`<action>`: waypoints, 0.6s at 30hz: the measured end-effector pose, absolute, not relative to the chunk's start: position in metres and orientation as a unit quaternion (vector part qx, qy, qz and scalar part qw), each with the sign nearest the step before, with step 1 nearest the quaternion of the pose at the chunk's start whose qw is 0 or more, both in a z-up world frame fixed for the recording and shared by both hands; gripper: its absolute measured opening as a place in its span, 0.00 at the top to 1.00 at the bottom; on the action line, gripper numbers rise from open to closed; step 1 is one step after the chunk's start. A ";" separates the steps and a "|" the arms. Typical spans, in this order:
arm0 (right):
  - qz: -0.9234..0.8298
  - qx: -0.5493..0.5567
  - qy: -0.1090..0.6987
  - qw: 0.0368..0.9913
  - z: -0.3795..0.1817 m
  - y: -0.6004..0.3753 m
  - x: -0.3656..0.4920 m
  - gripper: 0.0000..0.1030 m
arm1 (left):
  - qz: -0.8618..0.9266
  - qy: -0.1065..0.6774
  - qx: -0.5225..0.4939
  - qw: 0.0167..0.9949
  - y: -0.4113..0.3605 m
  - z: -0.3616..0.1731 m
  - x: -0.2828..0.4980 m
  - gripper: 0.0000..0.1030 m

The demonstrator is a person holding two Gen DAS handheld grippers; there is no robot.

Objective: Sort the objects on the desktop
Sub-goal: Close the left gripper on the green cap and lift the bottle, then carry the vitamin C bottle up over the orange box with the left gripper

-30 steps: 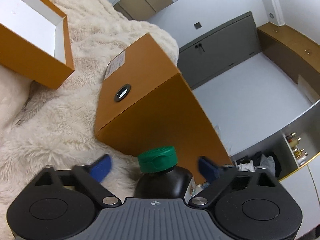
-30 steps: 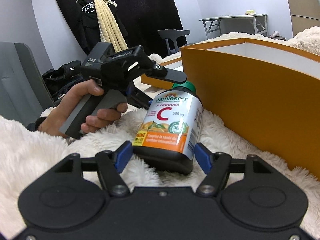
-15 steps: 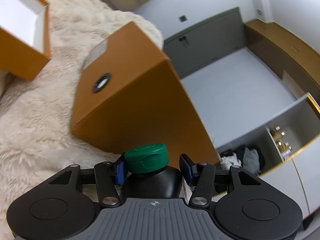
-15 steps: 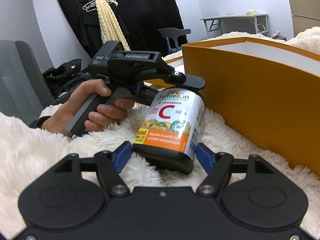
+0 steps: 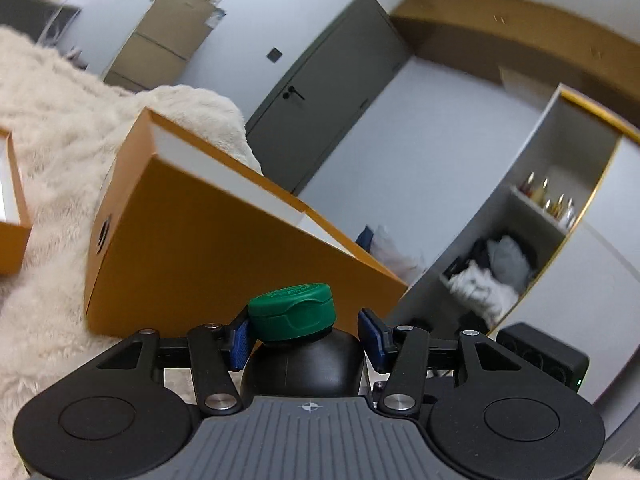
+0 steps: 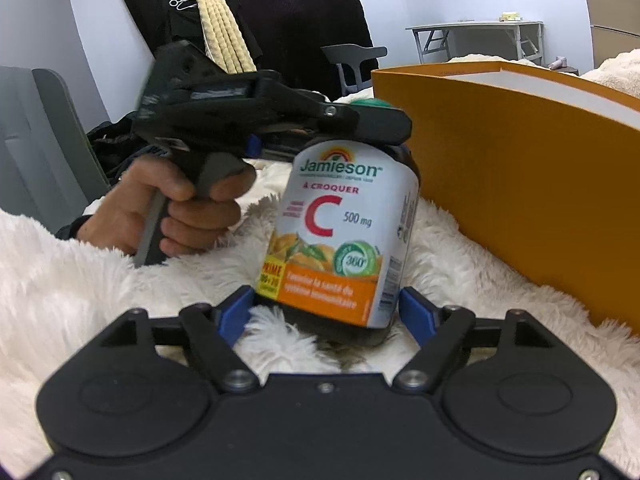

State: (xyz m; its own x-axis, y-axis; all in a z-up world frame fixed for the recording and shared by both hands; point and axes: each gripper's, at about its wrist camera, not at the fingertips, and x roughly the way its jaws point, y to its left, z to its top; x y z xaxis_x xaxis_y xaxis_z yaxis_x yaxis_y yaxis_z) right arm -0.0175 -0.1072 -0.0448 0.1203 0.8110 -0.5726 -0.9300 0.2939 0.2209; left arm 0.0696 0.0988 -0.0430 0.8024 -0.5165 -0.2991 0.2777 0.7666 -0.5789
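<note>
A dark vitamin C bottle (image 6: 340, 232) with a white and orange label and a green cap (image 5: 292, 314) stands nearly upright over the white fur throw (image 6: 80, 300). My left gripper (image 5: 304, 332) is shut on its top just under the cap; the right wrist view shows a hand (image 6: 192, 216) holding that left gripper (image 6: 368, 120). My right gripper (image 6: 326, 312) sits low at the bottle's base. Its jaws are opening, the base stands between them, and a gap shows beside the right pad (image 6: 416, 314).
A large open orange box (image 5: 224, 240) with a white inside lies just beyond the bottle, its wall (image 6: 520, 184) to the right. A second orange box (image 5: 12, 232) sits at the far left on the fur. A chair, hanging clothes and cupboards stand behind.
My left gripper closed on the bottle's top, then rolled and rose with it, bringing the bottle more upright. The right jaws have widened off the base; that hand stayed put.
</note>
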 end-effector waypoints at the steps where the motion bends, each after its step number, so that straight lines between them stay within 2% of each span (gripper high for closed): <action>1: 0.586 -0.094 0.310 0.743 -0.045 -0.108 -0.017 0.25 | -0.218 0.227 -0.262 0.912 0.098 -0.043 0.070 0.54; 5: 0.587 -0.087 0.303 0.746 -0.046 -0.113 -0.018 0.27 | -0.224 0.219 -0.247 0.917 0.095 -0.040 0.065 0.54; 7: 0.586 -0.071 0.290 0.753 -0.045 -0.122 -0.018 0.32 | -0.224 0.212 -0.232 0.922 0.092 -0.035 0.063 0.55; 10: 0.553 -0.011 0.277 0.786 -0.043 -0.145 -0.009 0.33 | -0.227 0.204 -0.219 0.927 0.087 -0.023 0.057 0.61; 11: 0.540 0.008 0.273 0.796 -0.043 -0.153 -0.005 0.33 | -0.230 0.200 -0.215 0.928 0.085 -0.018 0.054 0.67; 14: 0.479 0.049 0.277 0.831 -0.048 -0.171 0.007 0.33 | -0.220 0.188 -0.191 0.938 0.079 -0.007 0.047 0.67; 18: 0.432 0.036 0.290 0.853 -0.063 -0.171 0.016 0.33 | -0.211 0.181 -0.165 0.946 0.070 -0.002 0.044 0.67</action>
State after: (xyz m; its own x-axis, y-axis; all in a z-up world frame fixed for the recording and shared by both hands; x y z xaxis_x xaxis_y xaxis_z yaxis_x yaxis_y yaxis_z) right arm 0.0157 -0.1714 -0.0627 0.4579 0.7583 -0.4640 -0.7167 0.6237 0.3121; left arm 0.0437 0.0700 -0.0022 0.8451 -0.4598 -0.2728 0.3407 0.8563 -0.3881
